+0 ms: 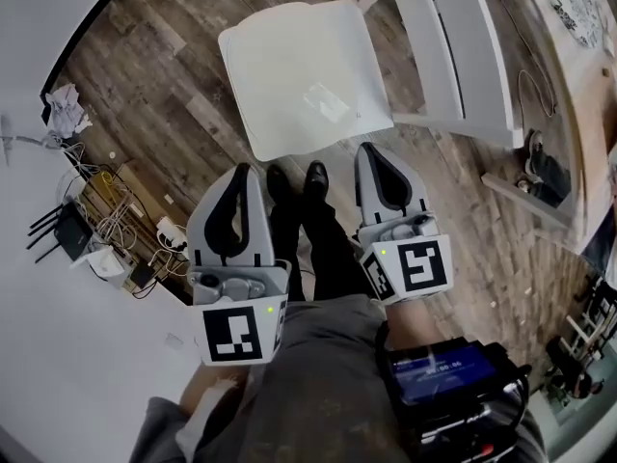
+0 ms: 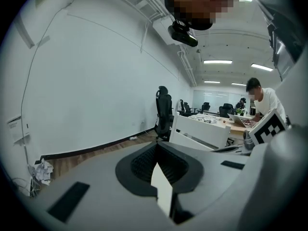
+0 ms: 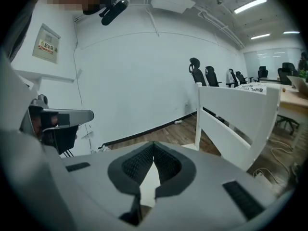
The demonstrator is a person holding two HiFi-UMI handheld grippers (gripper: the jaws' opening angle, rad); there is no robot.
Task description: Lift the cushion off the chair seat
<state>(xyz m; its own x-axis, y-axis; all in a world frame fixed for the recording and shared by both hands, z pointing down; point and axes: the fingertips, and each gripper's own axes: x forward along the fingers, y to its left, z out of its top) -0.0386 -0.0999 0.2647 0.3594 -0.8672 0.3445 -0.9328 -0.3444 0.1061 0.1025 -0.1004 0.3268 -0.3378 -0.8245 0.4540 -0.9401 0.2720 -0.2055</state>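
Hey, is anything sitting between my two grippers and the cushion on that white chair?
Nothing visible does. The cushion lies uncovered on the chair. The left gripper and right gripper, jaws together, hang short of its near edge; only wood floor and the person's shoes lie below the gap.

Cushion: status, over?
Shut, empty: left claw, right claw. Untouched cushion on chair. Only shoes between claws and chair.

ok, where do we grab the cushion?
Probably its near edge, from the person's side: left gripper at the left corner, right gripper at the right. The cushion lies flat on the chair, whose backrest blocks the right side. Both are shut now.
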